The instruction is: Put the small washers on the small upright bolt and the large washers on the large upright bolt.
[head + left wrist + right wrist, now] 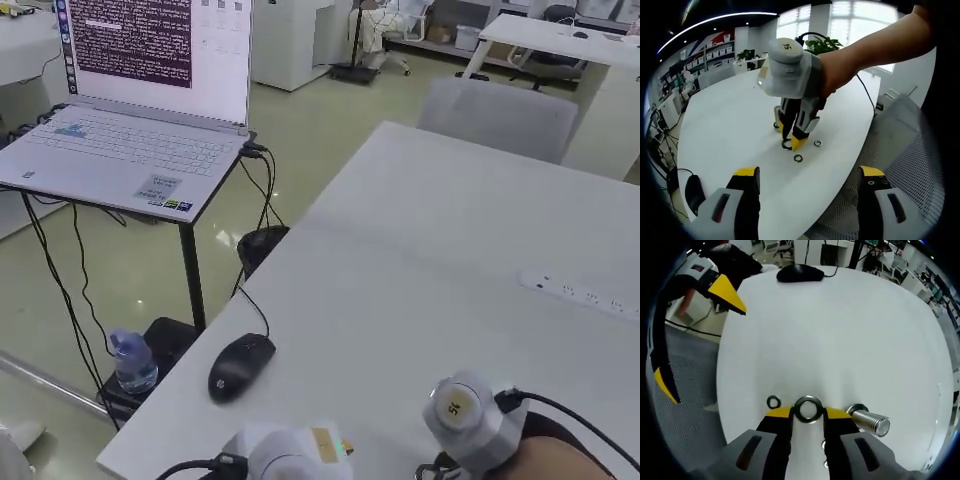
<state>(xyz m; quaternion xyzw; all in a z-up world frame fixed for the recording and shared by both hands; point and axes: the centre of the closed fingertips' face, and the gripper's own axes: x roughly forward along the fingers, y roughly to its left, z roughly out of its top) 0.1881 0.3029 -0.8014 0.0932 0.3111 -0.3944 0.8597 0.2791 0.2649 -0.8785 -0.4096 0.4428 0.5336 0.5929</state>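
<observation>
White table | right gripper pinching large washer beside bolt | left gripper spread

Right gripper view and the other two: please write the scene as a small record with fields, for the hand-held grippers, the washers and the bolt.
right hand-held gripper: jaws closed on a large washer, low over the white table
left hand-held gripper: jaws wide open, empty, by the table edge
small washer: loose on the table, just left of the right jaws
upright bolt: beside the right jaws, on their other side
mouse: near the table edge, away from the washers
</observation>
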